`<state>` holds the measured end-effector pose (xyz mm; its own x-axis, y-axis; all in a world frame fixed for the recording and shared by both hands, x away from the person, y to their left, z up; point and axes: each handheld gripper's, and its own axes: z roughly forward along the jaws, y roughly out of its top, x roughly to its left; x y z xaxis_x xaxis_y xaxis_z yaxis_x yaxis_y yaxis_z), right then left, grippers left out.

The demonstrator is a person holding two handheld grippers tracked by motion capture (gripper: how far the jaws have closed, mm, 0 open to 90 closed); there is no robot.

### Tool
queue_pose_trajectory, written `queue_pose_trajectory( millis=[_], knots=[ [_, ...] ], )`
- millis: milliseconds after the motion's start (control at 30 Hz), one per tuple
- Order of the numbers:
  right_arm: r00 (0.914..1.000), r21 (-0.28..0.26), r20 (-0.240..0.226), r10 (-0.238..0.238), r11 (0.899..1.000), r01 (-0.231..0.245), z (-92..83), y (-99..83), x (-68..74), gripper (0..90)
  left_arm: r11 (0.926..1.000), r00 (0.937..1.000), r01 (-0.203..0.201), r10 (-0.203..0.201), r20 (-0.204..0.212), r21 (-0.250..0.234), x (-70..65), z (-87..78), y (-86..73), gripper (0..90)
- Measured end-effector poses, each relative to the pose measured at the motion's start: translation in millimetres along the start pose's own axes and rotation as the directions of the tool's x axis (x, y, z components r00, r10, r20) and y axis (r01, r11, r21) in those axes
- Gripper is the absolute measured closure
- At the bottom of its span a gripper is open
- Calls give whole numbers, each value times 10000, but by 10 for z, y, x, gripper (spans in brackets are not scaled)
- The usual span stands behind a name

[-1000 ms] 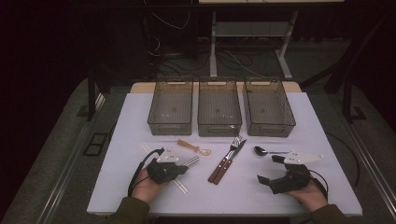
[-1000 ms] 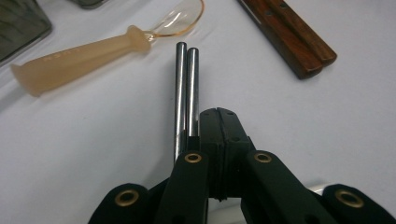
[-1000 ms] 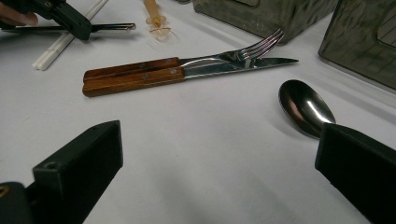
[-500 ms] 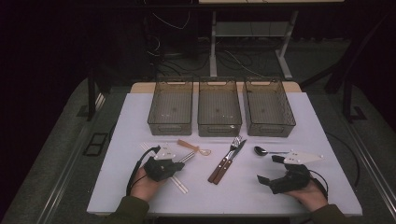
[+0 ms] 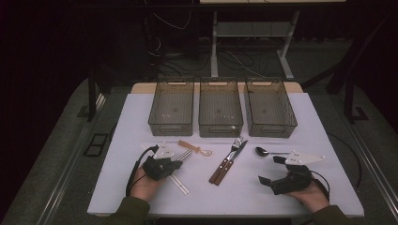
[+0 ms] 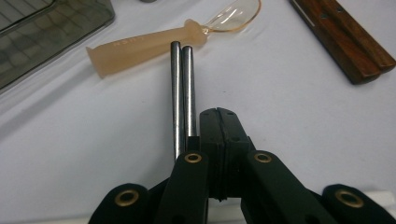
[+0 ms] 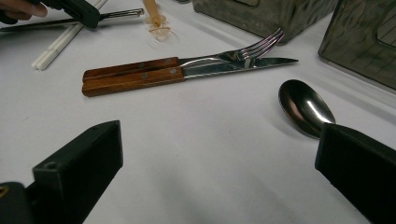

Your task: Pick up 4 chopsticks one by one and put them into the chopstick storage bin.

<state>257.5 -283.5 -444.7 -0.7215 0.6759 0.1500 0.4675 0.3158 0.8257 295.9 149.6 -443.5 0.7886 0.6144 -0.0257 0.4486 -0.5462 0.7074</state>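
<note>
Left hand-held gripper (image 6: pixel 218 112) low over the white surface (image 5: pixel 141 122), jaws pressed together with nothing between the tips — clenched, empty. Just beside its closed jaws, on their left in the left gripper view, a pair of metal chopsticks (image 6: pixel 181 88) lying side by side, near ends passing under the gripper body, far ends touching the pale handle of a small translucent spoon (image 6: pixel 154 44). In the high view, same gripper (image 5: pixel 177 163) at the near left of the surface, held in the left hand (image 5: pixel 143 183), chopsticks (image 5: pixel 185 154) running up and right from it towards that small spoon (image 5: pixel 193 147). White chopsticks (image 5: pixel 179 183) just below the gripper, angled towards the near edge. Right hand-held gripper (image 5: pixel 272 169) at the near right, jaws spread wide apart and empty — released; in the right gripper view, both black jaws at the bottom corners with bare surface between them. Beyond those jaws, a wooden-handled fork (image 7: pixel 187 61) and knife (image 7: pixel 196 72) lying alongside each other, touching, and a metal spoon (image 7: pixel 306 107) close to the right-hand jaw. At the far side, three dark mesh bins (image 5: pixel 220 107) in a row, close together, well apart from both grippers
</note>
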Motion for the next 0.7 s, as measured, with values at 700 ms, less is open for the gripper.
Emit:
queue_pose_trajectory(
  millis=[700],
  knots=[
    [10000, -39, -46, -44, 10000, 44, -9, 0, 1, 11, 9922, 9985, 210, -147, 524, -1231, -36, -389, -40, 623]
  ],
)
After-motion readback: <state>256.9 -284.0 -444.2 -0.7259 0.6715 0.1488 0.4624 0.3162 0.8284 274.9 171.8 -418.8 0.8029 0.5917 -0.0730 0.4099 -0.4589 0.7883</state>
